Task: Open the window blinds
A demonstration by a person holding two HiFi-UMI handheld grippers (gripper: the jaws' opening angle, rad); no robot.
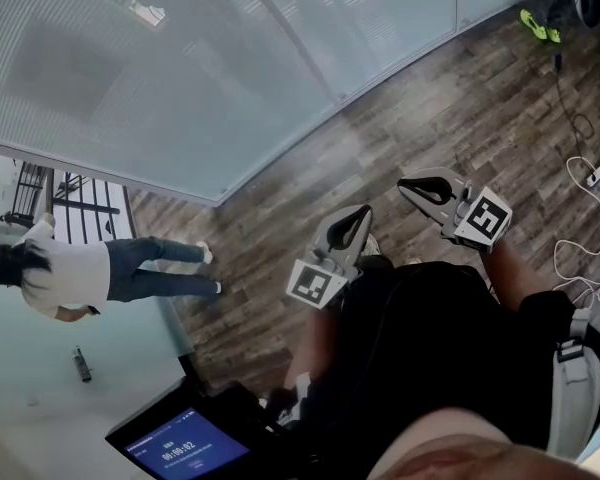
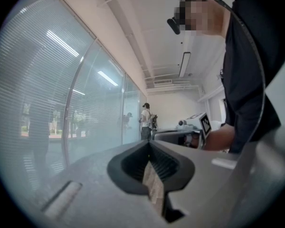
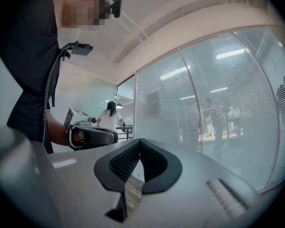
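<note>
Head view looks down on me standing on the wooden floor, with my left gripper and my right gripper both held out level at waist height, side by side but apart, tips towards the glass wall. Neither tool carries anything. In the left gripper view the two jaws are pressed together with nothing between them, and the right gripper view shows the same, pads meeting tip to tip over bare air. I judge that I hold them closed and low like this because the job has not begun; they are simply parked in front of my body while I face the work. The window blinds hang across the curved glazing ahead and to my left, lowered over the panes with close-set slats, well apart from both tools. I cannot make out a cord, wand or chain to work them, so the first call is to find that control and step closer. No box, bin or other holder with contents shows anywhere. A tablet screen sits low at my left, loose cables trail over the boards to my right, and another person stands farther along the glass.
</note>
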